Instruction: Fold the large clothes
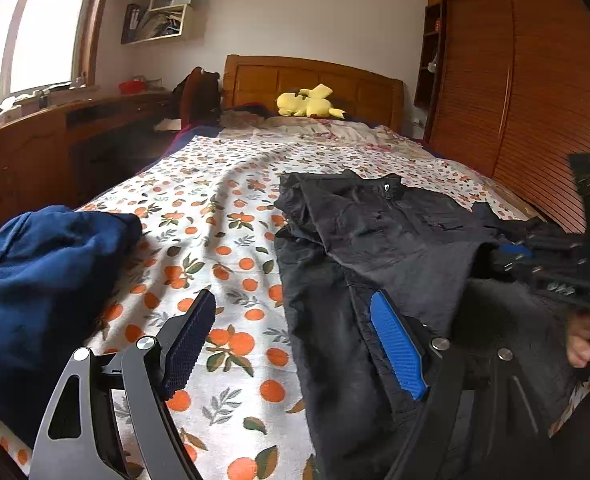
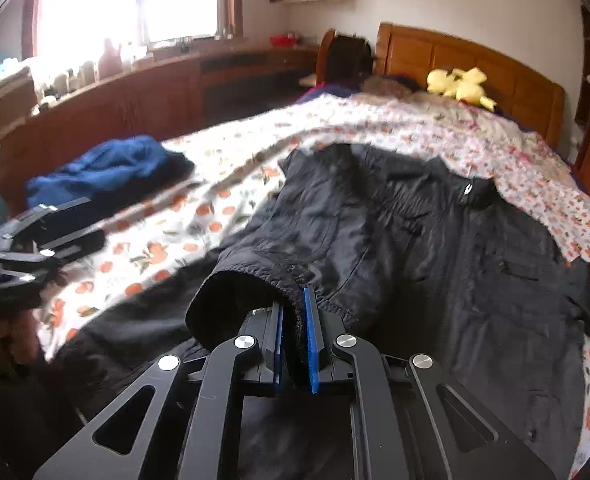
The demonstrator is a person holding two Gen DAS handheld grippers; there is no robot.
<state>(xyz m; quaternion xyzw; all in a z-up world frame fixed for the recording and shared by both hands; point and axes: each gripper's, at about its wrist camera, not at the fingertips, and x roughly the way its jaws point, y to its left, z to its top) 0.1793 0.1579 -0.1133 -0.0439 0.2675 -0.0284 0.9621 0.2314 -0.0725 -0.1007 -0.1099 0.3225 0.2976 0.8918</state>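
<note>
R gripper (image 2: 293, 344) is clamped on the cuff (image 2: 255, 292) of the black jacket's sleeve — blue pads pinch the elastic hem, fabric visibly squeezed between them, and the cuff hangs open to the left of the pads. The sleeve (image 2: 315, 232) runs up from the cuff to the jacket's shoulder.

L gripper (image 1: 295, 340) is released, jaws wide apart, nothing between them. Its dark left pad sits over the orange-print sheet (image 1: 223, 208); its blue right pad (image 1: 395, 344) sits over the jacket's left edge. Can't tell if that pad touches the cloth.

Black jacket (image 2: 475, 280) lies spread front-up w/ zipper closed on the right half of the bed, collar (image 2: 471, 190) toward the headboard (image 1: 315, 80), hem toward the foot edge. In the left wrist view the R gripper's body shows at the frame's right edge above the jacket, w/ part of a hand (image 1: 583, 336) below it.

Blue garment (image 1: 47, 280) is bunched up near the bed's left edge, well apart from the jacket, sheet between them.

Yellow plush toy (image 1: 309, 103) lies at the head end, just in front of the headboard. Wardrobe (image 1: 535, 100) w/ slatted doors stands beside the bed's right edge. The right wrist view is partly motion-blurred, esp. on the left side.
</note>
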